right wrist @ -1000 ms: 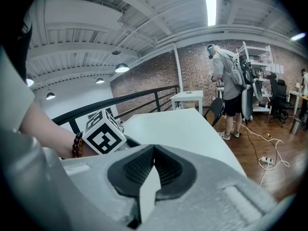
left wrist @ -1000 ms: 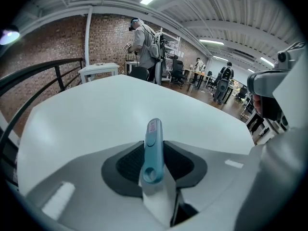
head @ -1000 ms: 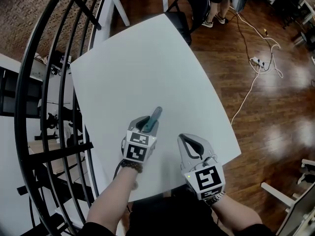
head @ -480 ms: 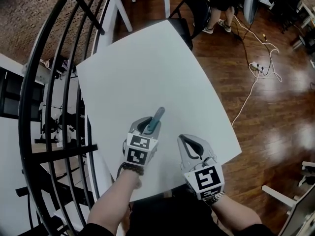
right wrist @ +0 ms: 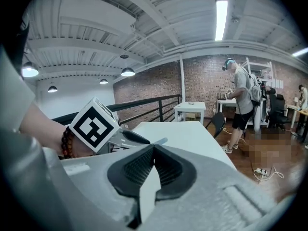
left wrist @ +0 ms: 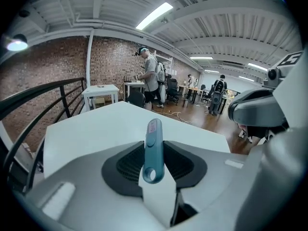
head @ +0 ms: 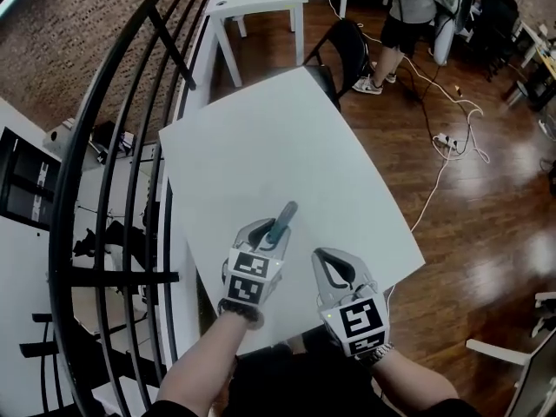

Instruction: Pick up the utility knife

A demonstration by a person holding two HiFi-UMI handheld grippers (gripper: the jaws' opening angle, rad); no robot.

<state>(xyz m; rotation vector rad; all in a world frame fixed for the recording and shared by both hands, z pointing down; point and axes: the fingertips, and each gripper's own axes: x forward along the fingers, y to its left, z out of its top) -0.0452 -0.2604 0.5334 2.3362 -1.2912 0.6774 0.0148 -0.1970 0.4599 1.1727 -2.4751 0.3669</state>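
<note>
One white table below the utility knife; wooden floor.

A white, smooth-topped rectangular table lies below and ahead of both pairs of jaws. It stands on a glossy dark-brown wooden floor, seen right of the jaws.

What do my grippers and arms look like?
The left gripper and right gripper are light grey shells, black ribbed pads on the fingers, each with a black-and-white marker cube. No sleeves; dark bead bracelet on the left wrist.
</note>
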